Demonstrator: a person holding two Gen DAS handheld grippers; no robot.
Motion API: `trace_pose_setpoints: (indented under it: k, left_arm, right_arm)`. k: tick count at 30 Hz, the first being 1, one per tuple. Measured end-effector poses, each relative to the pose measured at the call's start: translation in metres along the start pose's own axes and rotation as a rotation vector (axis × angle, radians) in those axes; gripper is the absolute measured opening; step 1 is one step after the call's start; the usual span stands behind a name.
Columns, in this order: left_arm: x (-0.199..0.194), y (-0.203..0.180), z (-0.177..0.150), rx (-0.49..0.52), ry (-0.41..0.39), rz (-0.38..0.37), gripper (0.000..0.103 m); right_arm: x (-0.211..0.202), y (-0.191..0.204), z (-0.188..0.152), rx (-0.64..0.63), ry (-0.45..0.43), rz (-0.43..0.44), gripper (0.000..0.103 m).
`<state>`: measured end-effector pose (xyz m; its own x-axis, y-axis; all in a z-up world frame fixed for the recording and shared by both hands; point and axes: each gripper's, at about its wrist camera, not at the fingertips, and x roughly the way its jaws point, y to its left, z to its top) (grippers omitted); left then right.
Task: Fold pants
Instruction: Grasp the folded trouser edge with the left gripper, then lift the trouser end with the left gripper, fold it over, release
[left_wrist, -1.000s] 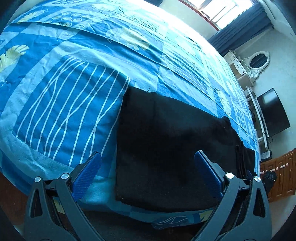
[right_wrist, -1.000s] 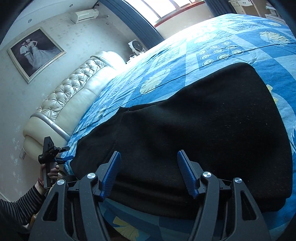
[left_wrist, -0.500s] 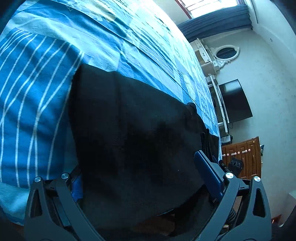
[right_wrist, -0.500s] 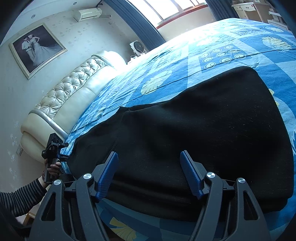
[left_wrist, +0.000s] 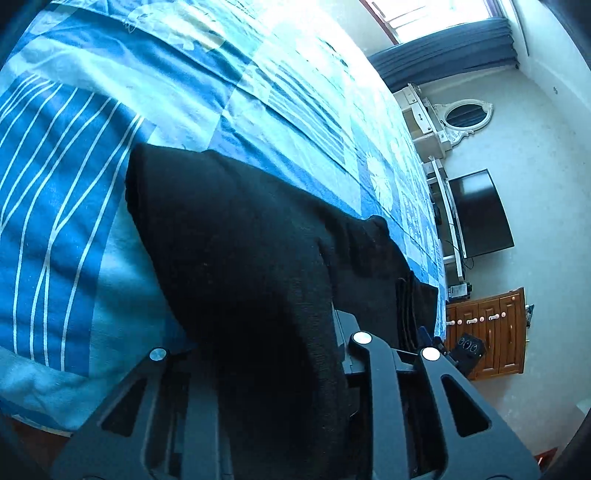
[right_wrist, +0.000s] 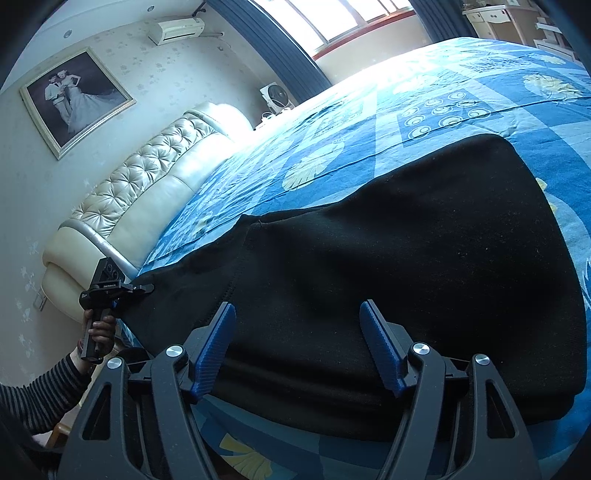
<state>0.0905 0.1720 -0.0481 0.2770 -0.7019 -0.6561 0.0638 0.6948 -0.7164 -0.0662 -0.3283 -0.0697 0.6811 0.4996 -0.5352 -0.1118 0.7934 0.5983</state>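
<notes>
Black pants (left_wrist: 229, 236) lie folded on a blue patterned bedspread (left_wrist: 59, 192). My left gripper (left_wrist: 266, 354) is shut on the pants' near end; cloth drapes over its jaws and hides the blue pads. In the right wrist view the pants (right_wrist: 424, 251) spread wide across the bed. My right gripper (right_wrist: 299, 343) is open, its blue fingers (right_wrist: 380, 347) resting over the near edge of the pants. The left gripper (right_wrist: 107, 288) shows at the far left, pinching the pants' end.
A tufted cream headboard (right_wrist: 147, 181) stands behind the bed. A TV (left_wrist: 480, 214), a white dresser with an oval mirror (left_wrist: 458, 118) and a wooden cabinet (left_wrist: 487, 336) stand past the bed's foot. The bed edge (right_wrist: 258, 454) is right below my right gripper.
My left gripper has gone from open to shut on the pants' end and lifted the cloth. My right gripper has stayed open over the near edge.
</notes>
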Motion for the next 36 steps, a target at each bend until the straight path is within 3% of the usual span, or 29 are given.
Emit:
trace_pose_setpoints:
  k: [10, 16, 21, 27, 36]
  left_arm:
    - [-0.014, -0.149, 0.016, 0.209, -0.041, 0.016, 0.022]
    - [0.023, -0.243, 0.0, 0.408, -0.022, 0.1, 0.022]
    - [0.081, -0.304, -0.025, 0.575, 0.022, 0.165, 0.022]
    - [0.156, -0.339, -0.065, 0.745, 0.022, 0.326, 0.022]
    - [0.245, -0.34, -0.107, 0.869, 0.043, 0.501, 0.022]
  right_arm:
    - [-0.001, 0.0, 0.001, 0.004, -0.007, 0.006, 0.069]
    - [-0.005, -0.001, 0.001, 0.012, -0.019, 0.016, 0.069]
    - [-0.011, -0.001, -0.002, 0.036, -0.042, 0.034, 0.069]
    - [-0.033, -0.008, 0.001, 0.095, -0.136, 0.024, 0.069]
    - [-0.061, -0.033, 0.006, 0.203, -0.28, -0.046, 0.069]
